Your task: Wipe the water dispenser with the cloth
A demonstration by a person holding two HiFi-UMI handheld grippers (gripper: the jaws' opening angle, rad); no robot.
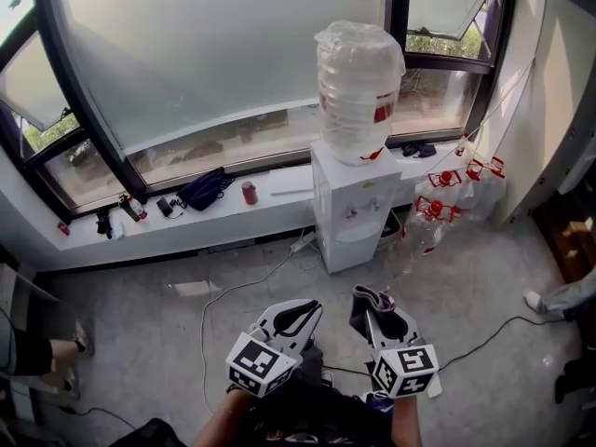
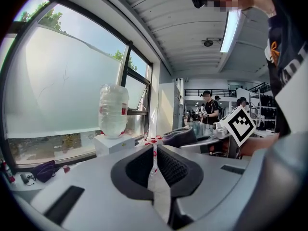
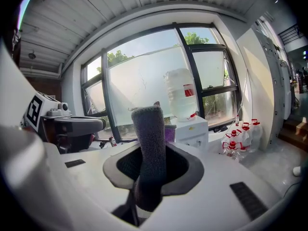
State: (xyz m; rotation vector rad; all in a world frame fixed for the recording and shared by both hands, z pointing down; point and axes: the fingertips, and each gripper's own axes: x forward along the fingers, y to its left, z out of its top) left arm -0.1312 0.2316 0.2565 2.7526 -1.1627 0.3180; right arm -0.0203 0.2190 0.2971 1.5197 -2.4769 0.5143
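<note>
Right gripper view: right gripper jaws clamped on the folded grey cloth; left gripper jaws together, nothing between; water dispenser at floor's far edge under the window, well apart; wiping judged not yet begun.

Open floor fronts the water dispenser; bottles crowd beside it.

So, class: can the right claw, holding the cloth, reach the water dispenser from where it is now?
Probably not yet. The right claw, shut on the cloth, hangs close to the person, and the water dispenser stands well ahead across the floor. Nothing seems to block the way.
</note>
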